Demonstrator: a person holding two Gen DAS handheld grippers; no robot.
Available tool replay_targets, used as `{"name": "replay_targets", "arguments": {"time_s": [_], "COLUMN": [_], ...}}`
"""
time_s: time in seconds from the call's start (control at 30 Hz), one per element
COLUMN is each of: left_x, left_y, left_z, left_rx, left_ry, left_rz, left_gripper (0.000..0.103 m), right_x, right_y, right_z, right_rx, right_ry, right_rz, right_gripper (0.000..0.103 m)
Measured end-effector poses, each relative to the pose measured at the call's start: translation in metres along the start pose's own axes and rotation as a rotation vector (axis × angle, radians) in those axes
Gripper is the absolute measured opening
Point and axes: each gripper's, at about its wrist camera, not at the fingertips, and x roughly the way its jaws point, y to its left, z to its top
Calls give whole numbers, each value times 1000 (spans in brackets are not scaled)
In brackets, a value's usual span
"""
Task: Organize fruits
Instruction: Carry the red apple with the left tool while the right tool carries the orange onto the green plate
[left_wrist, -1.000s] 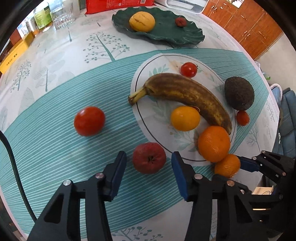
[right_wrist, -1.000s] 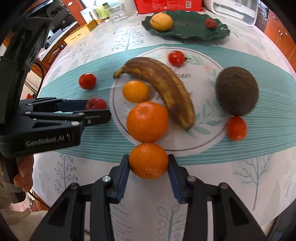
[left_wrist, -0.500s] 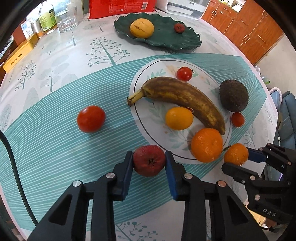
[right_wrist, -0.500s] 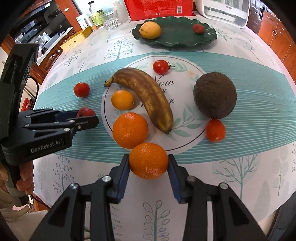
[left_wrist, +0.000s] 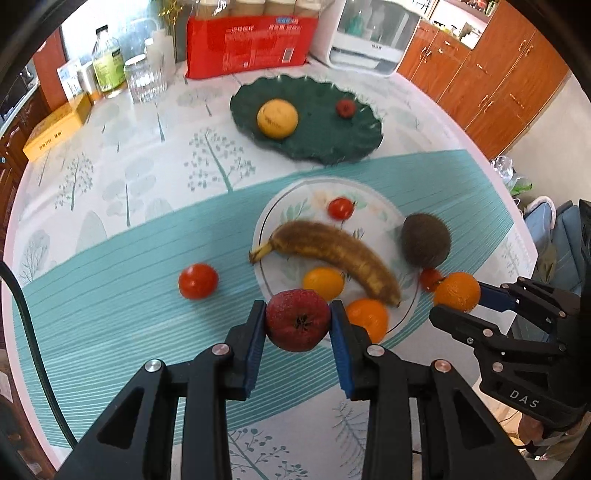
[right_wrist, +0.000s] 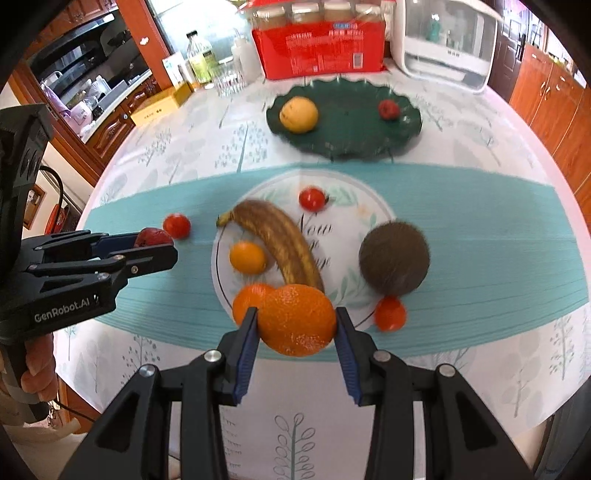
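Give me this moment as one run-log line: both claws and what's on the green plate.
left claw: shut on red apple | right claw: shut on orange | green plate: yellow fruit, small red fruit

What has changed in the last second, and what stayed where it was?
The left hand-held gripper closed on the red apple and lifted it. The right hand-held gripper kept its orange and raised it too. The banana, avocado and green plate stayed put.
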Motion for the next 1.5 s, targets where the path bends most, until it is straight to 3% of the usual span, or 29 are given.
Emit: {"name": "replay_targets", "arguments": {"time_s": [0.2,0.43,0.7,0.9,1.07,1.2,1.5], "left_x": [-17,-41,-79,-80,-51,-9,112], "left_y": [-12,-20,-21,-30,-31,-23,-3], "left_z": [17,61,137,195,231,255,279], "left_rx": [21,81,151,219,244,222,150], "left_ry": [-32,-78,-143,-163,-127,-78,92], "left_rz": [21,82,163,225,237,236,208], "left_gripper": [32,32,32,33,33,33,33], "right_x": [-19,-41,-96,-105,-75,-24,91], "right_y": [-7,-27,-62,-78,-88,-97,-102], "right_z": [20,60,144,204,240,256,247], "right_rx": [-32,-55,-107,-154,-163,-155,-158], "right_ry": [-40,-62,-180,-228,-195,-118,77], "right_rz": [-6,-17,-76,-140,-150,-138,-97], "right_gripper": [40,40,40,40,40,40,40]}}
